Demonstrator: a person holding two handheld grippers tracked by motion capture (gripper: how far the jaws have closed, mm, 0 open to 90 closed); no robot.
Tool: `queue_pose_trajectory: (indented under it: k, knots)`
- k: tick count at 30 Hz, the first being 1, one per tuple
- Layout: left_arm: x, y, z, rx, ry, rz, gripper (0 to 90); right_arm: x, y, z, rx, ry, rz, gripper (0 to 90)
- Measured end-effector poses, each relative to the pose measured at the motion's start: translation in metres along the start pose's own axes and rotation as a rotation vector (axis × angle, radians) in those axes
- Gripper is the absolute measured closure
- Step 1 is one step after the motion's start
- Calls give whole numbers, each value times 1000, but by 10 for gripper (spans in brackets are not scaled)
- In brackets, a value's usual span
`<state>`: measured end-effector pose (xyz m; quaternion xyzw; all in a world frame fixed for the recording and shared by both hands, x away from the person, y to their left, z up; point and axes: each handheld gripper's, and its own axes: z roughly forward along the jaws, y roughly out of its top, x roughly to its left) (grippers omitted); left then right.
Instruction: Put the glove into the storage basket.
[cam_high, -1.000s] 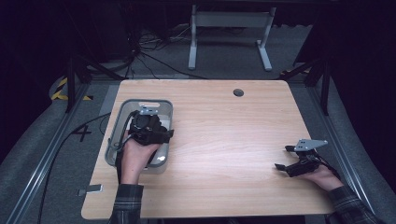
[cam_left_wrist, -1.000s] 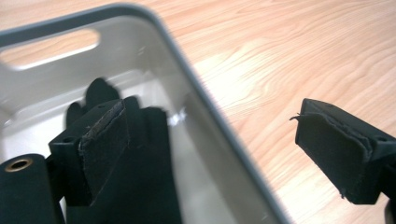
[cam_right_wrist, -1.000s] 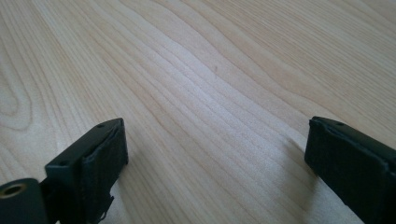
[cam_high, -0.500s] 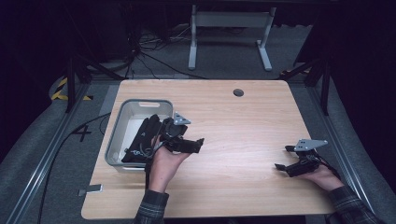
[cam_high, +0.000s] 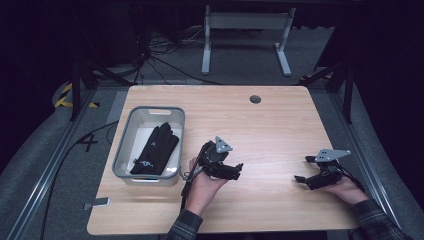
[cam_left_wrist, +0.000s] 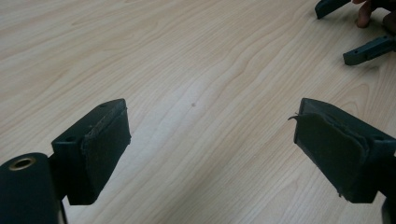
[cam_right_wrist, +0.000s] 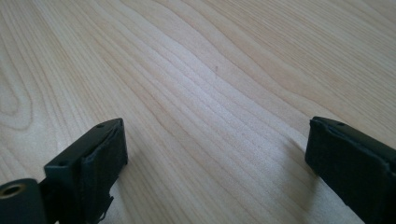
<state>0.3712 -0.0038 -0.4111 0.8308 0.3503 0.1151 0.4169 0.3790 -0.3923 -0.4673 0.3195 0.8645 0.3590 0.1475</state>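
Observation:
A black glove (cam_high: 156, 148) lies in a grey bin (cam_high: 125, 145) at the table's left. My left gripper (cam_high: 238, 169) sits just right of the bin, low over the bare wood, pointing right. Its jaws stand wide apart with nothing between them, as the left gripper view (cam_left_wrist: 210, 149) makes plain. My right gripper (cam_high: 302, 170) rests near the table's right edge, pointing left. It is open too, with only wood grain between its pads (cam_right_wrist: 105, 163). The right gripper's two jaw tips (cam_left_wrist: 369, 49) appear far off in the left gripper view's top right corner.
The wooden table (cam_high: 280, 125) has a round cable hole (cam_high: 255, 99) near its back edge. A white desk frame (cam_high: 245, 35) stands on the floor behind. Cables run across the floor at the left.
My left hand has left the bin and moved right and down to the table's middle, with nothing in its jaws. The glove stays in the bin. The right hand has kept still.

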Motion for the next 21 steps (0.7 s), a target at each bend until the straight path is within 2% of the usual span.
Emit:
queue_pose_trajectory:
  k: [2,5,9,11,21]
  knots:
    - [-1,-2,4,6,-2,5,113,0,0,0,0,0,0,61]
    - [-6,-9,16,42,-18,16,111,0,0,0,0,0,0,60]
    - [-12,-18,32,107,-16,50,98,0,0,0,0,0,0,60]
    - [-12,-20,36,123,-25,49,98,0,0,0,0,0,0,60]
    - [-16,-28,49,182,-9,80,88,0,0,0,1,2,-1,54]
